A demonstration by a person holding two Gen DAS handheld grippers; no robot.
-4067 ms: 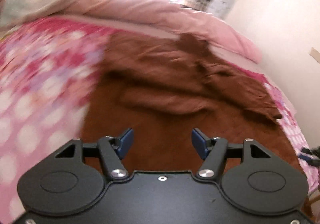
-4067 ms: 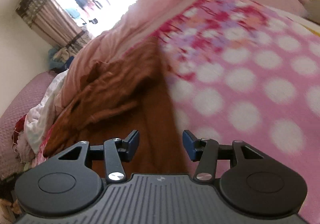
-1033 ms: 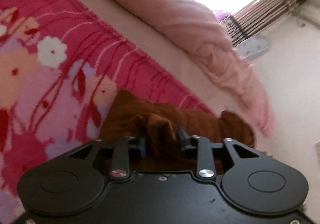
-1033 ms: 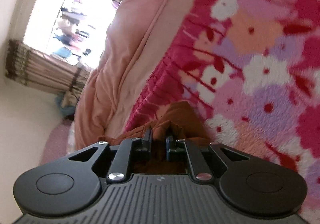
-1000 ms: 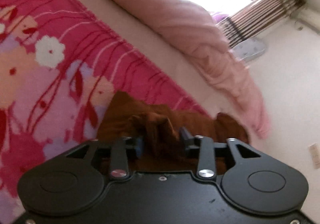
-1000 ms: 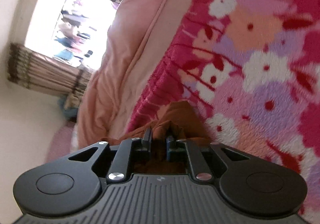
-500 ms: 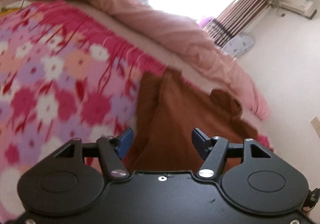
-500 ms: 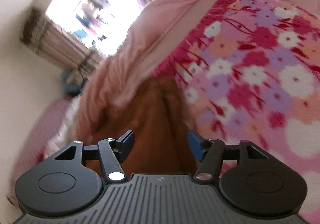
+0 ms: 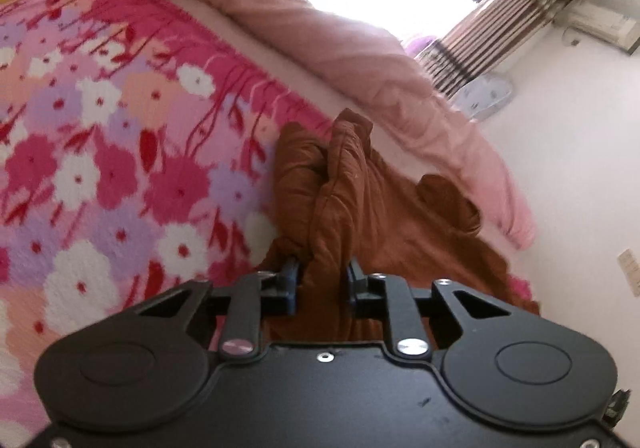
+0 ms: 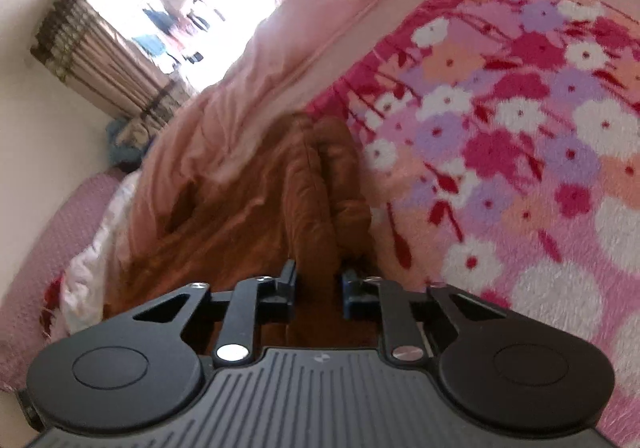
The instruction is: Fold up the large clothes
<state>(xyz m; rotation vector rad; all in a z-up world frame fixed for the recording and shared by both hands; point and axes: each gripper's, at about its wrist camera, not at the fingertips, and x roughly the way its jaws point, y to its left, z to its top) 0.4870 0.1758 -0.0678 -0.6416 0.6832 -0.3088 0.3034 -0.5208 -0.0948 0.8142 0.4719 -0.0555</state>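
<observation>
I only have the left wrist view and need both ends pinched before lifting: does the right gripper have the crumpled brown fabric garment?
Observer: Yes. The right gripper has just been closing, and its blue pads now pinch a raised fold of the crumpled brown fabric garment.
Operator: What flanks that fold there?
Observer: The pale pink quilt on its left, the pink floral fleece blanket on its right.
Operator: Anything else nearby?
Observer: A heap of white cloth lies at the garment's far left edge.
</observation>
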